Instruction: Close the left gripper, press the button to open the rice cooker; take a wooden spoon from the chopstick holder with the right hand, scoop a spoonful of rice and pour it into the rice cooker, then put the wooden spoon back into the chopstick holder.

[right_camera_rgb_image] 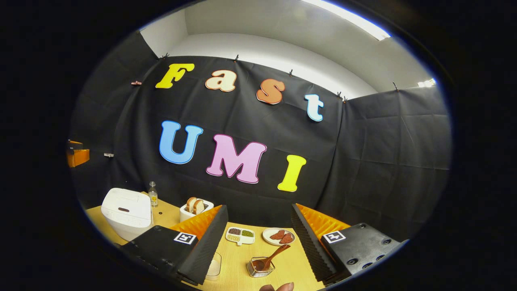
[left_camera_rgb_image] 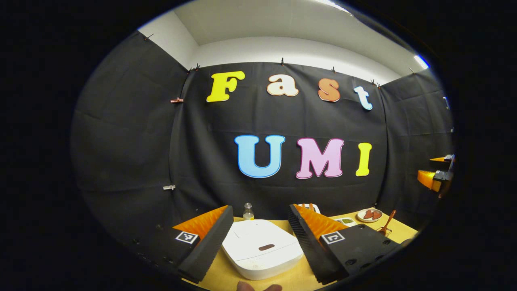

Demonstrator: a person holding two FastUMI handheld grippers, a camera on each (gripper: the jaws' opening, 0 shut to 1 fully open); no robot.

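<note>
A white rice cooker with its lid down sits on the yellow table, between the fingers of my left gripper, which stands open above it. The brown button is on the lid's front. In the right gripper view the rice cooker is at the far left. My right gripper is open over the table. Below it a wooden spoon leans in a small wire chopstick holder. The spoon also appears at the right of the left gripper view.
A small bottle stands behind the cooker. A toaster with bread, a divided dish of grains and a plate of reddish slices sit toward the back. A clear container is partly hidden by my right gripper's left finger.
</note>
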